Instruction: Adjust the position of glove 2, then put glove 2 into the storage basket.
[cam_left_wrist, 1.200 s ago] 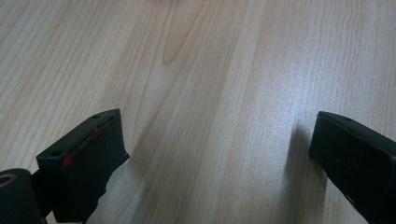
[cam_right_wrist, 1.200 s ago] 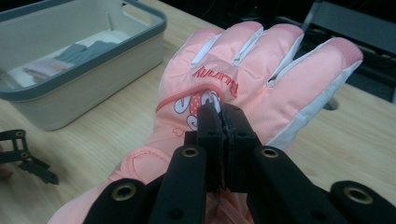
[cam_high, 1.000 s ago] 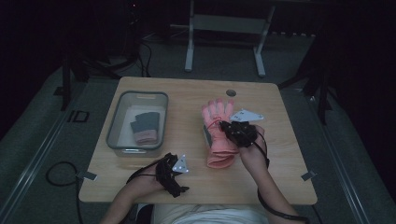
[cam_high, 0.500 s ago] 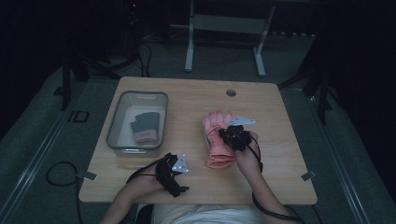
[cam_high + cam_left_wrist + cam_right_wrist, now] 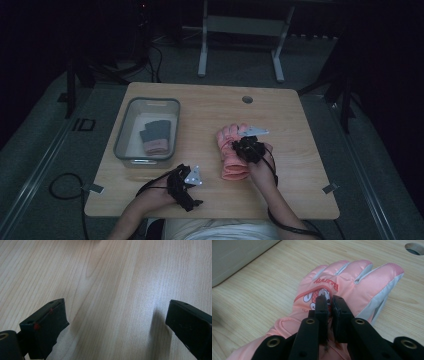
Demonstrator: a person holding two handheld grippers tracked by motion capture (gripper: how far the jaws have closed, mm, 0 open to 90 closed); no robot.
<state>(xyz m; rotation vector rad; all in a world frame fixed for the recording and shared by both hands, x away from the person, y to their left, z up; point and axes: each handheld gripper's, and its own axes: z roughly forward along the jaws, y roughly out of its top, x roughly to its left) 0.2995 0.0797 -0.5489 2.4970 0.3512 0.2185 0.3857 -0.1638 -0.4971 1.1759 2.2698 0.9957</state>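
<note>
The wooden table (image 5: 210, 107) carries everything here, with a round cable hole (image 5: 247, 99) near its far edge. Beyond the left gripper (image 5: 186, 186), on the table's left half, stands a clear plastic bin (image 5: 122, 140) with a dark glove (image 5: 155, 136) with a pink cuff lying inside it.

The pink glove (image 5: 352, 282) lies flat on the wood under the right gripper (image 5: 330, 305), its fingers pointing away from the jaws toward the cable hole and its cuff running back beneath the gripper body. A cartoon print and a line of red lettering sit on the back of the glove, right ahead of and between the jaw tips.

The right gripper's jaws stand almost together, a narrow slit between them, and they have just been opening a little; their tips rest down on the back of the glove, and a small fold of its fabric seems to sit in the slit, though whether the pads press on it cannot be told.

The left gripper hovers low over bare wood near the table's near edge, its jaws wide apart with nothing between them.
</note>
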